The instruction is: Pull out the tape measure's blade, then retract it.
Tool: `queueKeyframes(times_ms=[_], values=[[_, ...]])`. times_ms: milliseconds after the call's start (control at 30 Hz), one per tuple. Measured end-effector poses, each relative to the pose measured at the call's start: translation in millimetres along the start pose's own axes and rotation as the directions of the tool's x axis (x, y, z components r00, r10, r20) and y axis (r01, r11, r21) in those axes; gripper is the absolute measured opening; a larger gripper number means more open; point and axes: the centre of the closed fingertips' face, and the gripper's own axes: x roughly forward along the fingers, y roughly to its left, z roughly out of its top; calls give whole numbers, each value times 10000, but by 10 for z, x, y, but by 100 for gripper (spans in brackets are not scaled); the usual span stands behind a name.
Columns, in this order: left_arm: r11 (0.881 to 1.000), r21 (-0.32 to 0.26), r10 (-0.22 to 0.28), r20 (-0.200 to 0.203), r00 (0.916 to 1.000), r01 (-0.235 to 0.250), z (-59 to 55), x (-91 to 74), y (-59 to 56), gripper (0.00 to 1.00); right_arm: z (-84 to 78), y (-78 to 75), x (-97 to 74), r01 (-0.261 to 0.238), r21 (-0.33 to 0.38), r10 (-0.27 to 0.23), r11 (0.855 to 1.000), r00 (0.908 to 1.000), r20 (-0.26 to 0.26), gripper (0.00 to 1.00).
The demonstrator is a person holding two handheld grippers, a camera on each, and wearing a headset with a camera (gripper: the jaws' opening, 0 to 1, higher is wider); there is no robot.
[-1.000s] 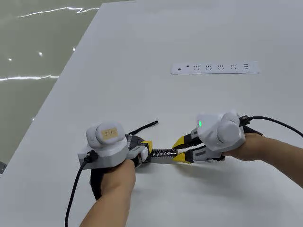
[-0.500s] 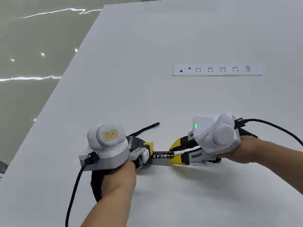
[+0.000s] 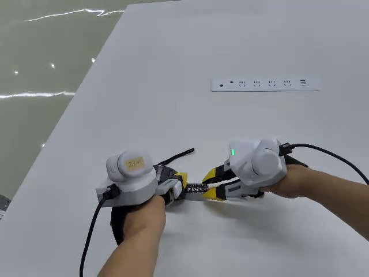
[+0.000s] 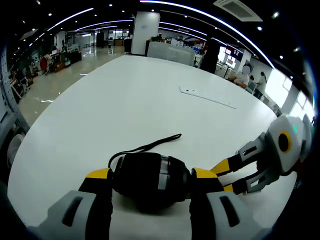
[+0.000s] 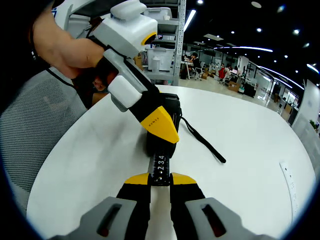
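A black tape measure point(image 4: 145, 174) rests on the white table, and my left gripper point(image 4: 152, 176) is shut on its body with a yellow-tipped finger on each side. In the head view the tape measure point(image 3: 165, 173) sits at my left gripper point(image 3: 176, 187), and a short length of blade point(image 3: 195, 188) runs right to my right gripper point(image 3: 206, 186). In the right gripper view the numbered blade point(image 5: 160, 167) is pinched in my right gripper point(image 5: 160, 180), which is shut on it. The tape measure's body point(image 5: 172, 107) lies just beyond. Its black wrist strap point(image 5: 202, 142) trails away across the table.
A white power strip point(image 3: 264, 84) lies farther back on the table point(image 3: 173, 86). The table's left edge point(image 3: 69, 109) drops to a glossy floor. Black cables trail back from both grippers. In the left gripper view the right gripper point(image 4: 235, 172) enters from the right.
My right gripper has moved left toward the left gripper, still holding the blade. The exposed length of blade has grown shorter. The left gripper and the tape measure's body have stayed put.
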Motion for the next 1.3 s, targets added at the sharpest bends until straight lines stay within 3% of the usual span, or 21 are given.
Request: queueKeyframes(times_ms=[1300], values=[[9999,-79,-78,-11,10000,78,3,13,26,59,103,-2,215,-49,-5,49,10000,9998,-199,14]])
